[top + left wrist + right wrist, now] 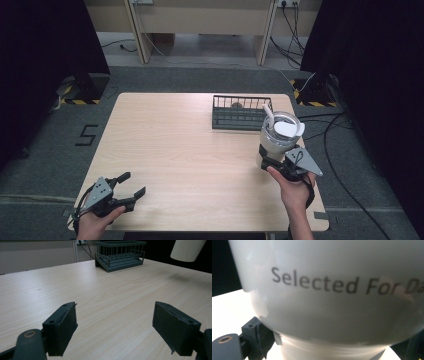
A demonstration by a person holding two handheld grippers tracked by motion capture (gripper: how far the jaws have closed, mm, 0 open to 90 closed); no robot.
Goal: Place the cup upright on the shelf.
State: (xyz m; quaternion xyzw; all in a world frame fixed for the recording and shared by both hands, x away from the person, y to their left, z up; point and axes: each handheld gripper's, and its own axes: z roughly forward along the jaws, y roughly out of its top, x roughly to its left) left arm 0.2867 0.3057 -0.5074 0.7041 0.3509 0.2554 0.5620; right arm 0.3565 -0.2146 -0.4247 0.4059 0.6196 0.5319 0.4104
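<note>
A white tumbler [279, 135] with a clear lid and a white straw is lifted above the table's right side, and my right gripper [274, 162] is shut on its lower body. In the right gripper view the tumbler [332, 297] fills the frame, with grey lettering on its wall and a jaw pressed against each side of its narrower base. In the left gripper view the tumbler's bottom [188, 250] hangs above the table at the top right. My left gripper [131, 186] rests near the front left corner, open, with nothing between its fingers [60, 327].
A dark wire basket [240, 112] stands at the back of the wooden table [185, 150], right of centre, with a small object inside. The same basket [120, 255] shows far ahead in the left gripper view. Cables lie on the floor at the right.
</note>
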